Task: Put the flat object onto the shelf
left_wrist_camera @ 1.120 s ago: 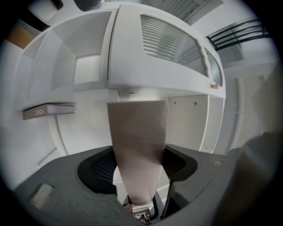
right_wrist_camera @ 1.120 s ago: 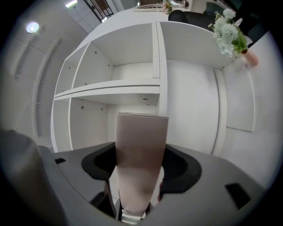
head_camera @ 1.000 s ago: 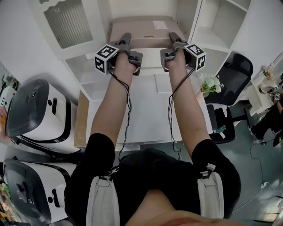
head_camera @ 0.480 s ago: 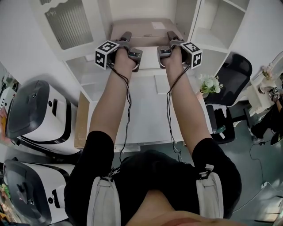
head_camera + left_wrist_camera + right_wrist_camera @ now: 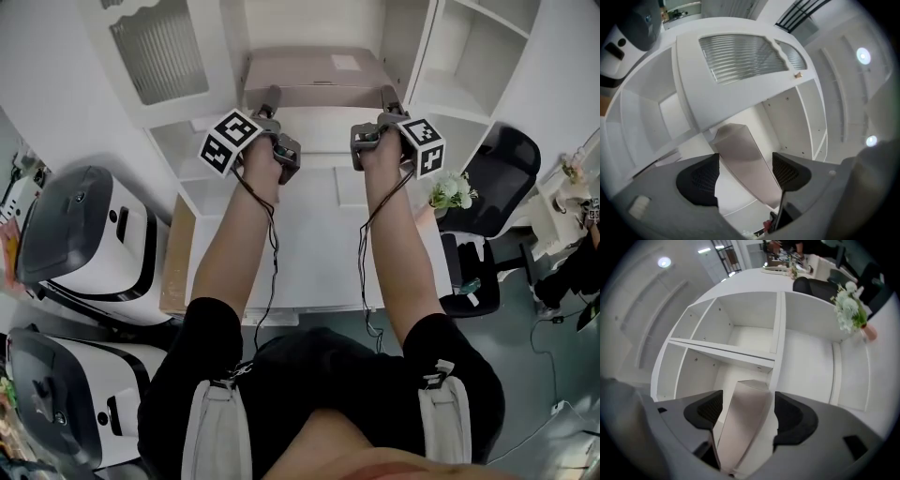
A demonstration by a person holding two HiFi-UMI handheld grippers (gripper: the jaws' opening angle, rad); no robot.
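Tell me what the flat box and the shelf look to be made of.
Flat box: likely cardboard, matt beige-brown, with crisp folded edges and a white paper label. Shelf: probably painted or laminated board, smooth white with a faint sheen; small drilled holes show in its side walls.

a bright white room, seen from above
white shelves (image 5: 473, 56) stand at the back, with a door of ribbed glass (image 5: 159, 47) on the left. below them is a white counter (image 5: 314, 234). a black chair (image 5: 492, 164) and white flowers (image 5: 450, 190) are on the right. two big white and black machines (image 5: 80, 234) sit on the left. the floor (image 5: 530, 375) is grey-green. round lights (image 5: 863, 55) shine on the ceiling.
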